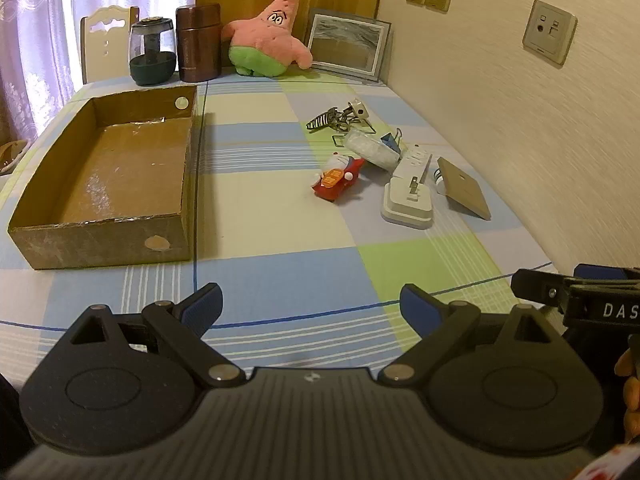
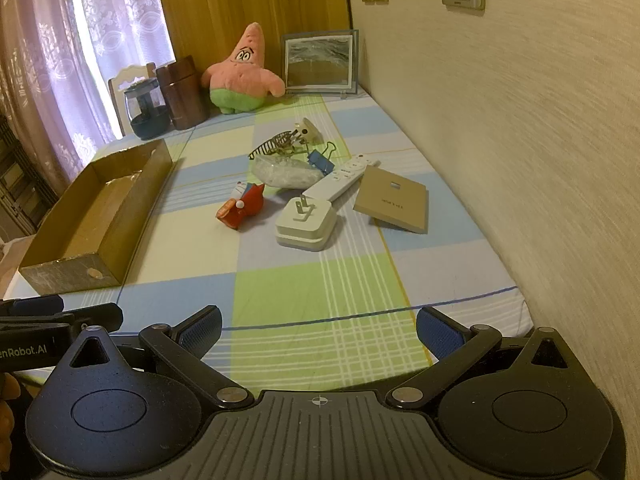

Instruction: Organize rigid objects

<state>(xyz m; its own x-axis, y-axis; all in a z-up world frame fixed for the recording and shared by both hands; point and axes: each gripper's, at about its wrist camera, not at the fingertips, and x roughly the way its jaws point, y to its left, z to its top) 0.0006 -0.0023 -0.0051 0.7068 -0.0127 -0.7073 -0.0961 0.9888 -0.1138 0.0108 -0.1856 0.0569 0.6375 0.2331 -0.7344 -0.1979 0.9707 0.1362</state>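
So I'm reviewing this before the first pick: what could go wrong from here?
The white remote lies under the clear crinkly bag and touches the white plug adapter; pulling one may drag the others. The blue binder clip and wire rack look tangled.

Cardboard box (image 1: pixel 108 176) left on table (image 1: pixel 260 200); clutter pile (image 1: pixel 384 160) right, near wall (image 1: pixel 540 120)
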